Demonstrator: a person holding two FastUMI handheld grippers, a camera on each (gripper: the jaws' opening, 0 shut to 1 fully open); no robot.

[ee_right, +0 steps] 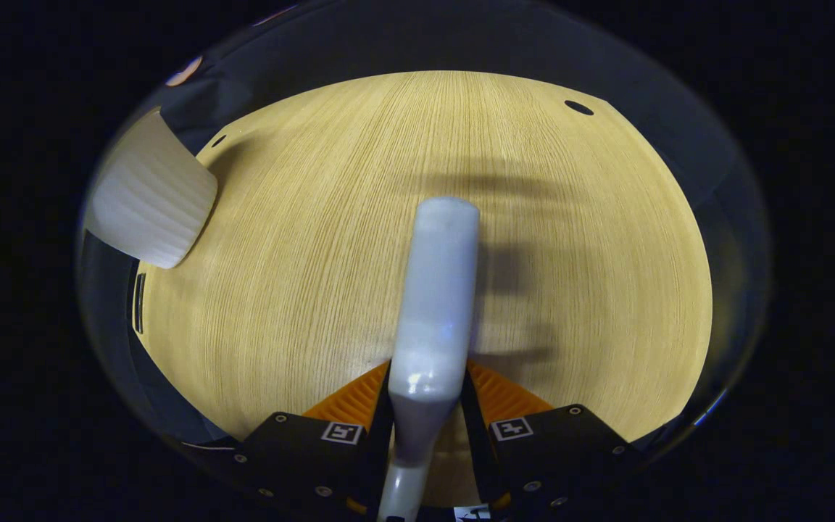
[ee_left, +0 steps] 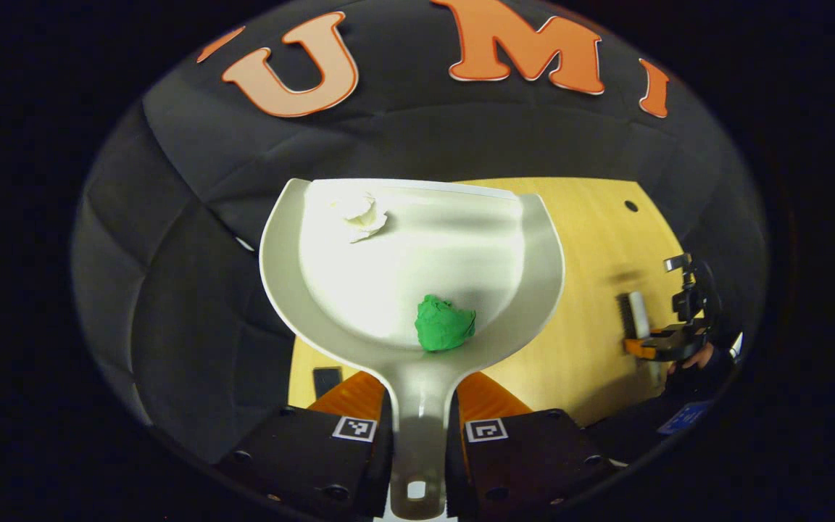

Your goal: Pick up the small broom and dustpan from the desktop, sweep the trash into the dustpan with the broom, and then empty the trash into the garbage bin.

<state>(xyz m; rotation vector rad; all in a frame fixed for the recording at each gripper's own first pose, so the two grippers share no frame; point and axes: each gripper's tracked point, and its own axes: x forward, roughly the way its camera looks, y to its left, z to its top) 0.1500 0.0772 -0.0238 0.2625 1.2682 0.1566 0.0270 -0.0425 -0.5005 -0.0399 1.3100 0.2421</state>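
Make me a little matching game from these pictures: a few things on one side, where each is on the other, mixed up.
Things:
1. green wad
2. white paper wad
3. dustpan handle
4. broom

Places:
A. between the right gripper's fingers
B. near the pan's far edge
C. between the left gripper's fingers
D. in the pan, near the handle

Pairs: 1-D, 2-B, 3-C, 4-A

No readable text, brand or number on any object. Each finger of the left gripper (ee_left: 419, 428) carries a small square black-and-white coded marker, no lettering. Same marker type on both fingers of the right gripper (ee_right: 428, 431). A blue tag (ee_left: 686, 418) near the far hand is too blurred to read.
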